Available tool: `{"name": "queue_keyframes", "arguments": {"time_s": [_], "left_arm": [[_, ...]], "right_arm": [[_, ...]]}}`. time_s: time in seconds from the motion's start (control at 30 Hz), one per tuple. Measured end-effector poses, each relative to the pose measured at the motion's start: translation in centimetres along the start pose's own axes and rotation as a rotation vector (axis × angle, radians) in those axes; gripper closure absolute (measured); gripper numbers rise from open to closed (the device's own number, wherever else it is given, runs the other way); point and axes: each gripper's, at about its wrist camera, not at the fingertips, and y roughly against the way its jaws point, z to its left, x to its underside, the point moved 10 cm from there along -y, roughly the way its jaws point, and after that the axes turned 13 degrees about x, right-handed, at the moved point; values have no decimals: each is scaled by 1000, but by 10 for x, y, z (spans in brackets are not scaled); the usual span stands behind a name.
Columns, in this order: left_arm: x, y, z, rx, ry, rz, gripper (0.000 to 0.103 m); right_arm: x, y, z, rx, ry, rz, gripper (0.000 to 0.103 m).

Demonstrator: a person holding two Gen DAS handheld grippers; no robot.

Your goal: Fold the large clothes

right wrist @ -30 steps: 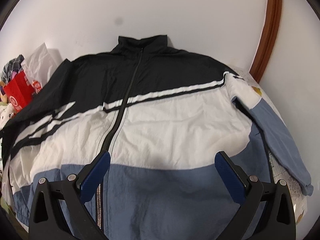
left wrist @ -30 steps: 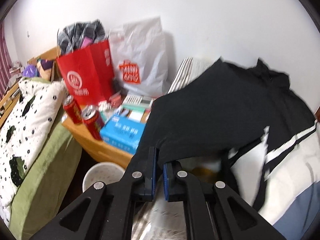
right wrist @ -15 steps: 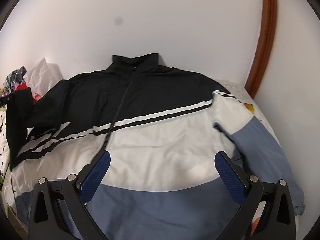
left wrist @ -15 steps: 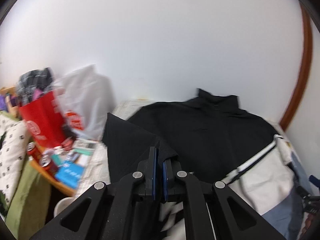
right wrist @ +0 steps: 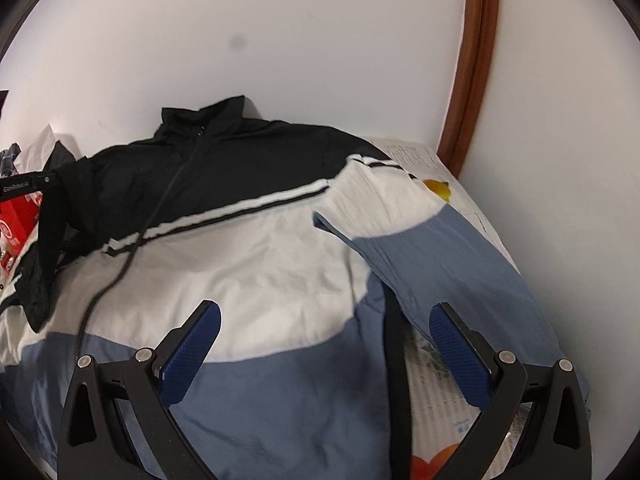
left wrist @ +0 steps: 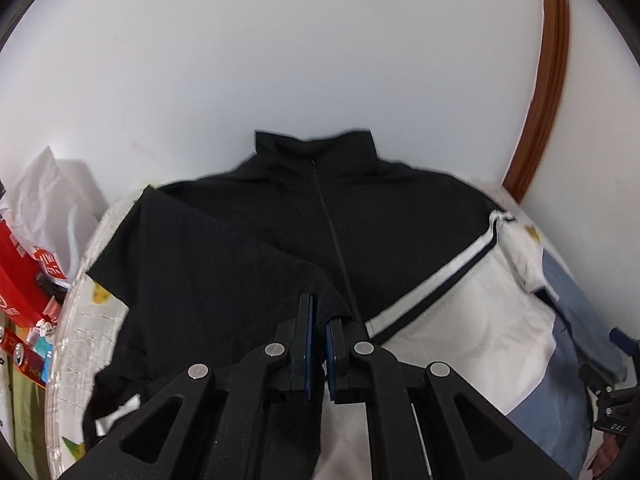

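Observation:
A black, white and blue zip jacket (right wrist: 248, 248) lies front up on the bed, collar toward the wall; it also shows in the left wrist view (left wrist: 400, 216). My left gripper (left wrist: 319, 312) is shut on the jacket's black left sleeve (left wrist: 208, 280) and holds it lifted over the chest near the zip. In the right wrist view that sleeve (right wrist: 48, 248) hangs at the far left. My right gripper (right wrist: 326, 336) is open and empty above the blue hem. The blue right sleeve (right wrist: 440, 256) lies beside its right finger.
A bedsheet with fruit prints (right wrist: 436, 396) covers the bed. A white wall is behind, with a brown door frame (right wrist: 476, 60) at the right. A white plastic bag (left wrist: 44, 192) and a red bag (left wrist: 20, 280) stand left of the bed.
My left gripper has carried the black sleeve from beyond the left bed edge up and right, over the jacket's chest. My right gripper has shifted right toward the blue right sleeve.

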Motion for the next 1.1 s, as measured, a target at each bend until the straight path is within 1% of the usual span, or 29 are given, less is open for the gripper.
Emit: {"name": "queue_keyframes", "arguments": {"time_s": [0.03,0.07,0.1,0.13,0.2,0.27,0.33,0.37,0.4,0.5,0.57,0.7,0.77,0.8,0.87,1.0,1.1], "left_arm": [[2,-4,-1,-3,0,11,97],[5,-7,-2,-6,1,22,93],[8,-12,-3,-13,2,39,83],[10,-13,-3,-20,3,47,76],[14,-12,-2,-41,0,55,48],[17,-9,-4,-58,-21,59,33],[19,-5,-5,-70,-44,57,25],[19,-2,-5,-79,-50,57,19],[21,3,-4,-89,-55,52,16],[22,15,-2,-105,-61,44,13],[24,25,-1,-84,-52,38,11],[32,53,7,-18,-18,14,11],[38,68,18,-12,-3,2,11],[42,78,28,-15,8,-7,11],[47,90,46,-31,31,-14,10],[73,106,94,-67,88,12,10],[97,107,122,-77,114,49,10]], "right_arm": [[2,-1,-2,2,2,2,1],[4,-2,-4,3,4,3,1],[6,-3,-4,4,6,4,1],[7,-3,-5,5,7,4,1],[9,-3,-7,5,9,5,1],[10,-1,-5,6,12,4,1],[11,2,-4,4,12,2,1],[11,4,-2,1,13,1,1],[10,6,0,-1,15,0,1],[6,15,10,-10,27,-15,1],[3,23,17,-15,34,-30,1],[-9,40,42,-62,53,-60,1],[-15,47,58,-90,66,-70,2],[-21,51,70,-116,75,-76,6],[-29,57,91,-161,89,-84,10],[-50,66,146,-277,136,-105,11],[-63,66,185,-335,176,-126,11]]}}
